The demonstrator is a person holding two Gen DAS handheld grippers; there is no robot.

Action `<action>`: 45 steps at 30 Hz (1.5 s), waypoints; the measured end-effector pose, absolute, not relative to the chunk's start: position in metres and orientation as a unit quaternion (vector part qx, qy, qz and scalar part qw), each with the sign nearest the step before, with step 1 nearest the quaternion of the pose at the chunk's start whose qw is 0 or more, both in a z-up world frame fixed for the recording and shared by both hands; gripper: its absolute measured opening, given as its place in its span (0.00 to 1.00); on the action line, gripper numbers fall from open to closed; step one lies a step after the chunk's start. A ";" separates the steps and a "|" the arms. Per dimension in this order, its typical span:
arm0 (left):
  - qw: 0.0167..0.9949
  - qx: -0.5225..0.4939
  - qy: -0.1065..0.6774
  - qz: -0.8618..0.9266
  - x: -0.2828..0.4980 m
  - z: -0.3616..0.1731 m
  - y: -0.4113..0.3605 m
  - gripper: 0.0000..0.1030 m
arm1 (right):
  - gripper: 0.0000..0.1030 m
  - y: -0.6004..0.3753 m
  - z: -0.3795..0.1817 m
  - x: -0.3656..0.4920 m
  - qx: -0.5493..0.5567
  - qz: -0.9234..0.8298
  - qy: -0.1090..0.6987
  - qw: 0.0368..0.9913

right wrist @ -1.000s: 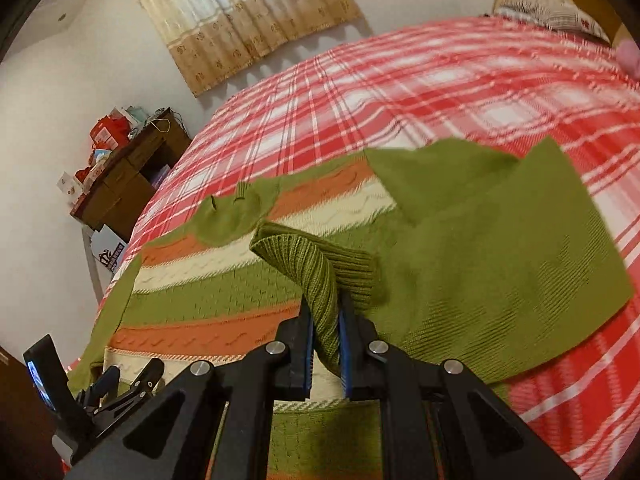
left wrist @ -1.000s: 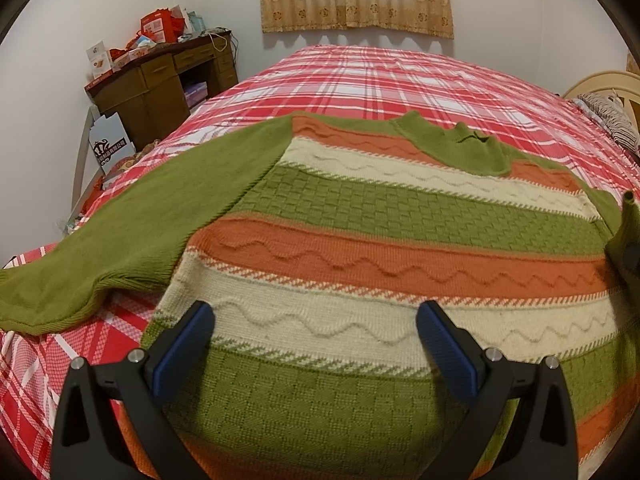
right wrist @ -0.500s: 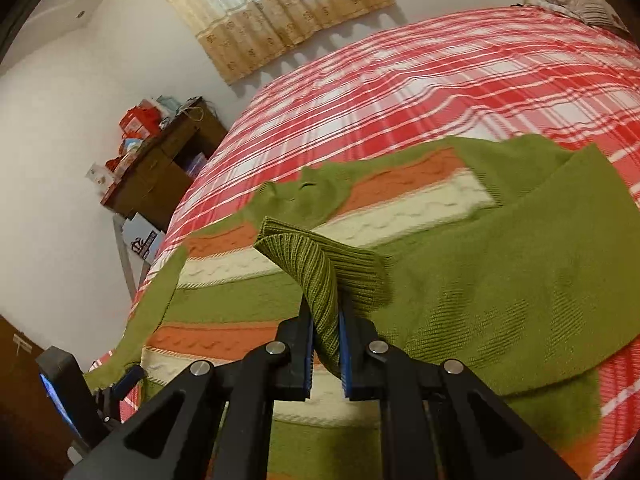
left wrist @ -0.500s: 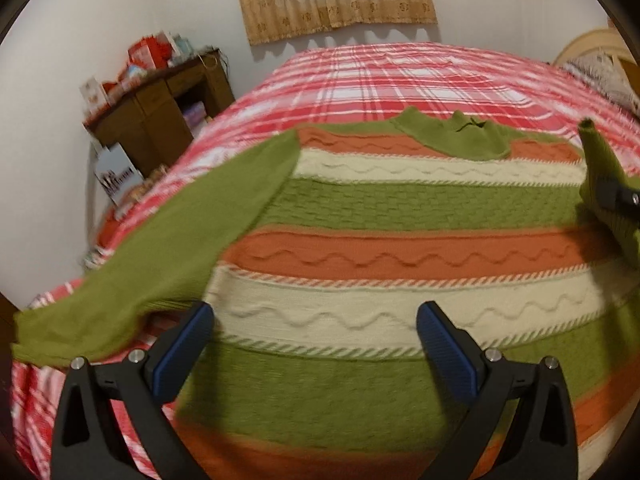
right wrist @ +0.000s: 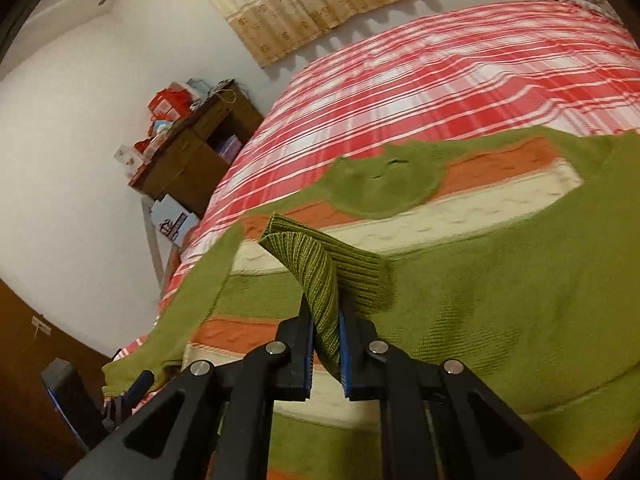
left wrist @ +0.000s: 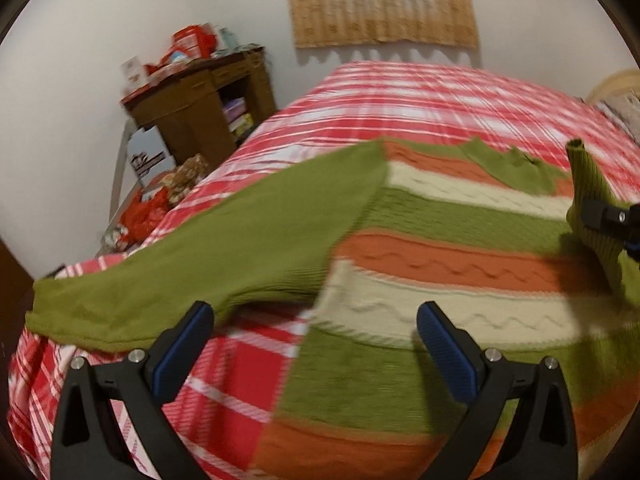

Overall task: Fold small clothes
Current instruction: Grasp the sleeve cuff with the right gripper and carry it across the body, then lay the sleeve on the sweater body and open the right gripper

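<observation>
A knitted sweater with green, orange and cream stripes lies flat on the bed, its collar toward the far side. Its left green sleeve stretches out across the bedspread toward the near left corner. My left gripper hangs open above the sweater's lower left edge with nothing between its fingers. My right gripper is shut on the ribbed cuff of the other green sleeve, which is folded across the sweater's body. That cuff stands up at the right edge of the left wrist view.
The bed carries a red and white plaid bedspread. A brown wooden desk piled with boxes stands by the wall at left, with bags on the floor beside it. A curtain hangs on the far wall.
Both views have swung left. The right gripper has carried the cuff and sleeve further over the sweater's body. The left gripper has shifted from over the sweater's middle to its left edge.
</observation>
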State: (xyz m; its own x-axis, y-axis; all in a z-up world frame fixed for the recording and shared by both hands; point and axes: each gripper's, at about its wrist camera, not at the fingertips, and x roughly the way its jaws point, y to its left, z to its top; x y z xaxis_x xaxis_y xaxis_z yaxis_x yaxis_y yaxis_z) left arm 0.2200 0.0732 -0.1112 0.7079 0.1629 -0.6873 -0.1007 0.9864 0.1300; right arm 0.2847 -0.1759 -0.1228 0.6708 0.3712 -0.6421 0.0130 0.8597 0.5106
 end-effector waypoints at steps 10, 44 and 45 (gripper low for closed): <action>0.916 -0.031 0.394 0.064 0.231 -0.132 0.099 1.00 | 0.10 -0.116 -0.136 0.314 0.226 0.134 0.405 0.876; 0.922 0.009 0.384 0.049 0.228 -0.102 0.074 1.00 | 0.56 -0.285 -0.120 0.272 0.160 -0.054 0.352 0.921; 0.926 0.020 0.373 0.051 0.229 -0.096 0.066 1.00 | 0.56 -0.297 -0.121 0.272 0.165 -0.067 0.357 0.917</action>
State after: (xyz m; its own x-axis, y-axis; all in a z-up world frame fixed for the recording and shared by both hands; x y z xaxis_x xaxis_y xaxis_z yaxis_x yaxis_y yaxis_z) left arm 0.2289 0.0664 -0.0956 0.7169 0.1095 -0.6885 -0.0797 0.9940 0.0751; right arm 0.2720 -0.2974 -0.1208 0.7362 -0.0056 -0.6767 0.2412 0.9364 0.2547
